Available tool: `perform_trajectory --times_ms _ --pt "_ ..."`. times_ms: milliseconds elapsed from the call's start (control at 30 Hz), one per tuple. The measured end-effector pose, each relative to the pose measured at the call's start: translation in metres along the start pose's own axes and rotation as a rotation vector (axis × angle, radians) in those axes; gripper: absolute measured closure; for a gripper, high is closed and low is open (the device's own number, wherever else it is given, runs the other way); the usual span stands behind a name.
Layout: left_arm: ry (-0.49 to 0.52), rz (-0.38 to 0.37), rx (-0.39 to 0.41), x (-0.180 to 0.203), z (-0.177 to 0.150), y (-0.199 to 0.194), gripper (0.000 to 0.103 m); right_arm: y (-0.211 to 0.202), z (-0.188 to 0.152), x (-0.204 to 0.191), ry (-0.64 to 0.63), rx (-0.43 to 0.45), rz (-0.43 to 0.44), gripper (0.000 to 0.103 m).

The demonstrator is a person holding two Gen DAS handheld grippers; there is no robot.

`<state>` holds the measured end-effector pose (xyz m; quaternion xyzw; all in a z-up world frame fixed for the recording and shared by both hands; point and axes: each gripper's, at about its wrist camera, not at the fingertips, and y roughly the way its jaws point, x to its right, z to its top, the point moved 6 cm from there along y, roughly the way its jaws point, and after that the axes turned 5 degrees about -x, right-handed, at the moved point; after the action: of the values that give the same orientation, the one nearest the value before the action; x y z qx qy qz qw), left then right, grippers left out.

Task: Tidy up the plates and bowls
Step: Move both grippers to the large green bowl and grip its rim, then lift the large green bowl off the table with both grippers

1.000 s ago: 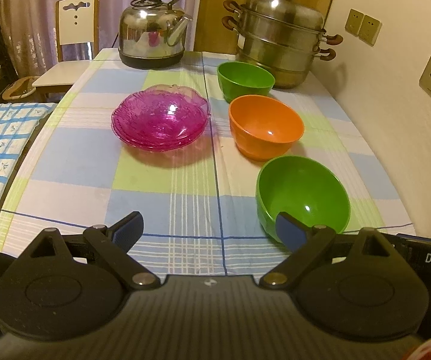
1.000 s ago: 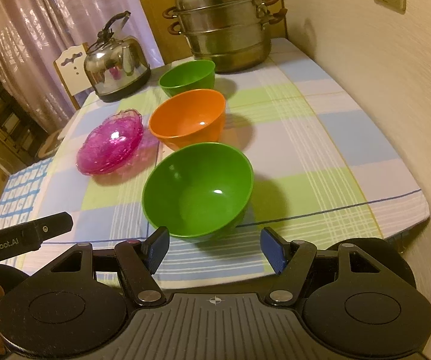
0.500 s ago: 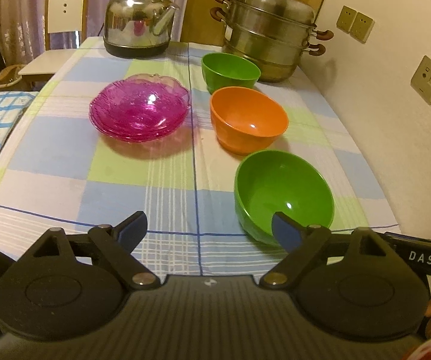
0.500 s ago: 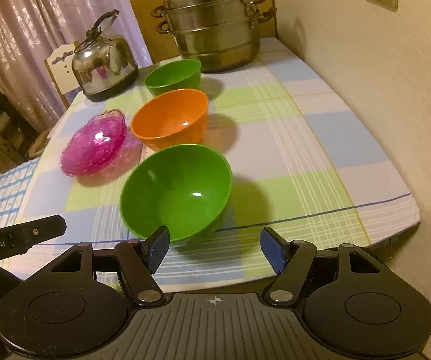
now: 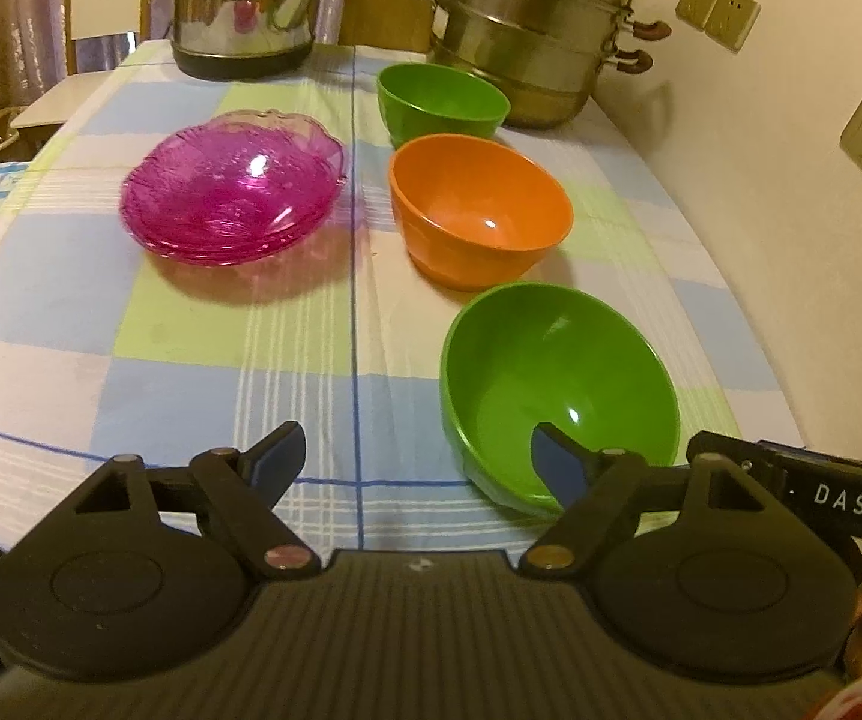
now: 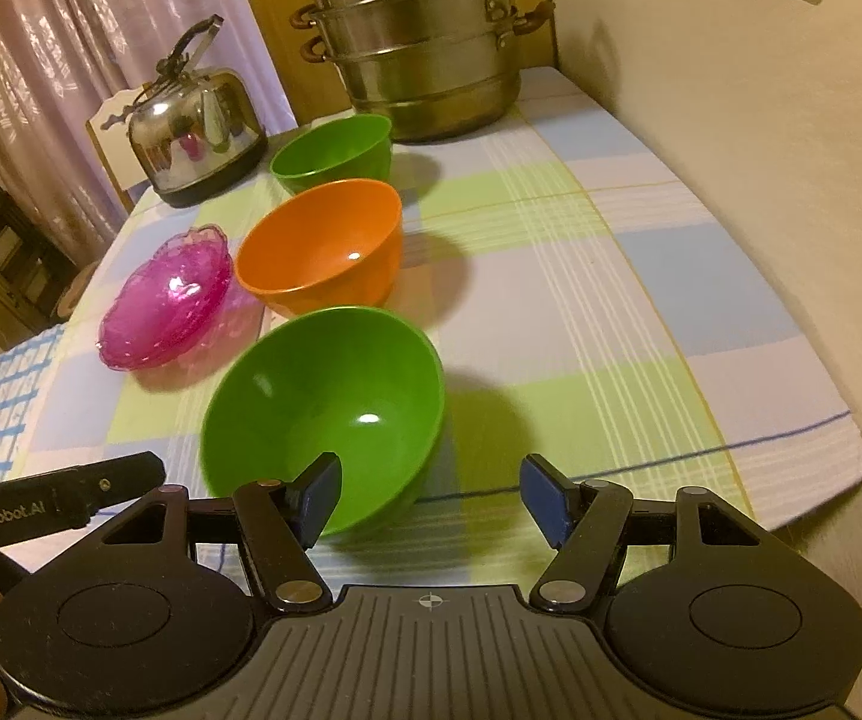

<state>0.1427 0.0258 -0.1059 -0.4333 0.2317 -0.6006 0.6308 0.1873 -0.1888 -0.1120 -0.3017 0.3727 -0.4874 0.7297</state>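
Closer than before to the near glossy green plastic bowl (image 5: 557,384), your left gripper (image 5: 416,456), jaws just narrowing yet spread and empty, and your right gripper (image 6: 428,495), spread, flank its rim.

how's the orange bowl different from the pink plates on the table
The orange bowl is deep and opaque; the pink plates are shallow and see-through. The bowl's rim is plain and round, the plates' rim is scalloped. The bowl stands alone, while the plates sit in a stack. Both rest upright on the checked tablecloth, side by side, with nothing in them.
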Motion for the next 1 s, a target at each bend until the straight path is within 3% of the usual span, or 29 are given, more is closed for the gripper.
perform_trajectory --times_ms 200,433,600,867,1000 --pt "0.006 -0.011 -0.026 0.004 0.012 0.027 0.037 0.019 0.01 0.004 -0.005 -0.017 -0.002 0.039" --pt "-0.004 -0.044 -0.051 0.006 0.02 0.053 0.057 0.042 0.018 0.012 -0.011 -0.044 -0.008 0.058" --pt "-0.003 -0.062 -0.06 0.008 0.023 0.063 0.077 0.053 0.02 0.013 -0.015 -0.067 0.005 0.071" --pt "0.003 -0.078 -0.075 0.007 0.023 0.067 0.095 0.06 0.018 0.007 -0.024 -0.084 0.023 0.092" --pt "0.009 -0.076 -0.083 0.008 0.022 0.065 0.095 0.061 0.019 0.005 -0.023 -0.081 0.014 0.092"
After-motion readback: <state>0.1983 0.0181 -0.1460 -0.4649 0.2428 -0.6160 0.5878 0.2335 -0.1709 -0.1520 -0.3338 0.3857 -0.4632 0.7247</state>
